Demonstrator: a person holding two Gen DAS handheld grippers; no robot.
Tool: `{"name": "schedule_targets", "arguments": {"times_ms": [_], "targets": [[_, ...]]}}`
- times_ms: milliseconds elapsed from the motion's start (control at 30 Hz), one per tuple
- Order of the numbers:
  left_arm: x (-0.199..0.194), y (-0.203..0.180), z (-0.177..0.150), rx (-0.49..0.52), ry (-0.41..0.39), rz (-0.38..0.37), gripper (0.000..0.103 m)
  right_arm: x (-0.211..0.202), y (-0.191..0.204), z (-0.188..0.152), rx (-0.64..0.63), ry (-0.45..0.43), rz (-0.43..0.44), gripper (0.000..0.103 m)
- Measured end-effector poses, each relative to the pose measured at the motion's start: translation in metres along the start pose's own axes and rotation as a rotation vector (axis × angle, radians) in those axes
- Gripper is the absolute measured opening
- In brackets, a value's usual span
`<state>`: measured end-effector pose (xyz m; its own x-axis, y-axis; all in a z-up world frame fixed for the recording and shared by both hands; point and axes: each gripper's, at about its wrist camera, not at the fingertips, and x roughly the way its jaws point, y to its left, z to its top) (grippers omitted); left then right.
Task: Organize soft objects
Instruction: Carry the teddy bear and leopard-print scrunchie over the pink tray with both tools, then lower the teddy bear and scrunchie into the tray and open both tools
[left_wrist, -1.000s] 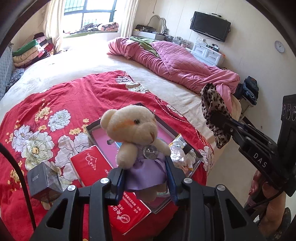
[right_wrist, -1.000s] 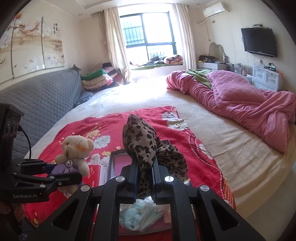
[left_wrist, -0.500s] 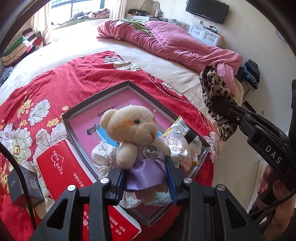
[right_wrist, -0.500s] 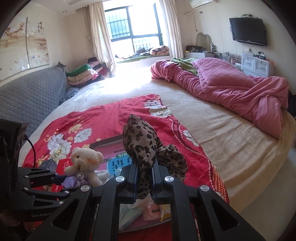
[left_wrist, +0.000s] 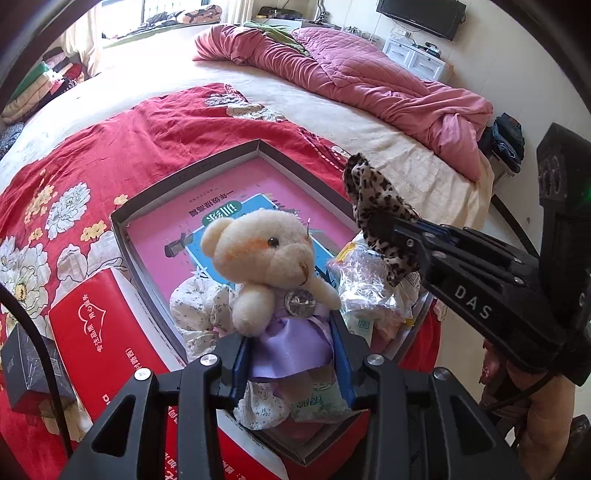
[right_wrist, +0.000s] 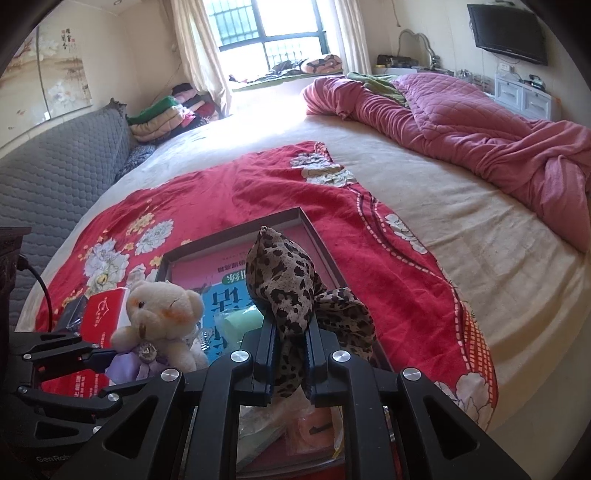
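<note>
Soft toys and cloth are what both hands are carrying over the open box (left_wrist: 122, 218) on the bed's red flowered blanket (right_wrist: 207, 192). The left tongs (left_wrist: 291, 354) are clenched on the purple skirt of a small cream teddy bear (left_wrist: 266, 254), gripping low so the head and arms stand free above the jaws. It hangs over the near end of the box, just above a white flowered cloth bundle (left_wrist: 195, 306) and some crinkly plastic packets (left_wrist: 369, 291) already lying inside. The right tongs (right_wrist: 290, 354) are pinched on a leopard-print fabric piece (right_wrist: 284, 280), caught at its gathered middle so the loose ends flop to either side; the jaws have just eased a touch wider, yet the cloth is between them and looks gripped. A pink book (right_wrist: 207, 273) lines the bottom of the box. To my eye both pieces are held upright and tilted downward to be set in the box beside the other soft things. A red carton (left_wrist: 96, 332) lies outside it, on the left.
</note>
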<state>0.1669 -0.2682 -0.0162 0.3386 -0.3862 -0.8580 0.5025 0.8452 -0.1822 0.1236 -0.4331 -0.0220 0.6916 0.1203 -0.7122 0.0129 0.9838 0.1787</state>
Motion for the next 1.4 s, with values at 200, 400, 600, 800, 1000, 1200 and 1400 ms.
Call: {"name": "schedule_targets", "arguments": {"times_ms": [200,400,600,800,1000,1200,1400], "targets": [[0.004,0.001,0.000,-0.004,0.007,0.000,0.039,0.021,-0.001,-0.003,0.020,0.045,0.032,0.018],[0.007,0.003,0.000,-0.012,0.015,-0.005,0.039,0.022,0.000,-0.004,0.053,0.032,0.124,0.043],[0.009,0.003,0.001,-0.017,0.020,-0.025,0.040,0.000,0.000,0.001,0.073,-0.048,0.139,0.055],[0.005,-0.001,0.002,-0.005,0.009,-0.027,0.055,-0.029,-0.005,0.006,0.090,-0.123,0.121,0.065],[-0.009,-0.003,0.002,0.009,-0.031,-0.001,0.063,-0.047,0.001,0.007,0.061,-0.149,0.082,0.066],[-0.031,0.002,-0.004,-0.014,-0.066,-0.012,0.074,-0.067,0.010,0.006,0.027,-0.174,0.025,0.071],[-0.056,0.004,-0.014,-0.023,-0.108,0.024,0.084,-0.088,0.020,0.004,0.005,-0.190,-0.008,0.074]]}}
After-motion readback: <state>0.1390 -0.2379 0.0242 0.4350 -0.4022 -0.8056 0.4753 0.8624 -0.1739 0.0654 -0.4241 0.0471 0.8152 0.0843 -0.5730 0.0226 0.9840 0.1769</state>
